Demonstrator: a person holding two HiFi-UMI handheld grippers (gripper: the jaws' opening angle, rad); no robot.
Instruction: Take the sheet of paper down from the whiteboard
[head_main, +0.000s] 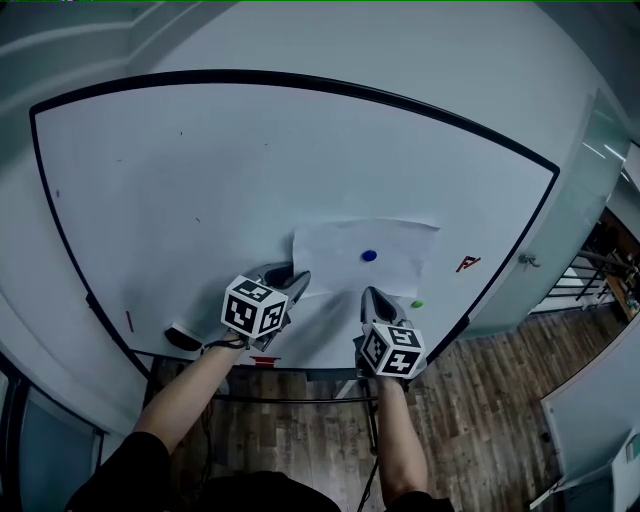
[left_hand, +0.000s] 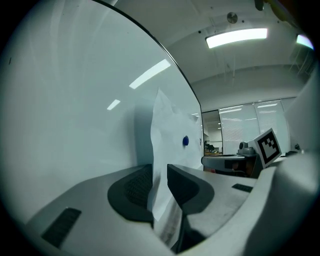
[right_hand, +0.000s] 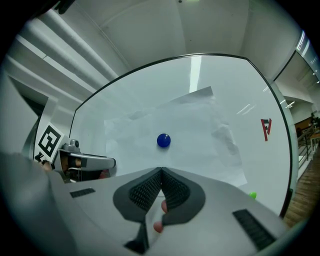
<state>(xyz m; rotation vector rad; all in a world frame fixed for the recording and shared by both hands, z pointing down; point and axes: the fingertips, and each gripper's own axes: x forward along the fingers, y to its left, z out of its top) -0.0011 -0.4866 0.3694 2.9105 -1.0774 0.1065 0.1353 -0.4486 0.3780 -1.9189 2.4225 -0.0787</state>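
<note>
Sheet of paper (head_main: 345, 248) on the whiteboard (head_main: 200, 180), blue magnet (head_main: 369, 256) at its middle; left gripper (left_hand: 160, 172) jaws apart, sheet's left edge between them; right gripper (right_hand: 161, 172) jaws together, near sheet's lower edge.

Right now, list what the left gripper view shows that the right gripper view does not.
Only the left gripper view: the sheet seen edge-on, its near edge off the whiteboard and standing between the open left claw, plus a ceiling light. Only the right gripper view: the closed right claw, a red mark and a green magnet. Both: sheet, whiteboard and the blue magnet.
</note>
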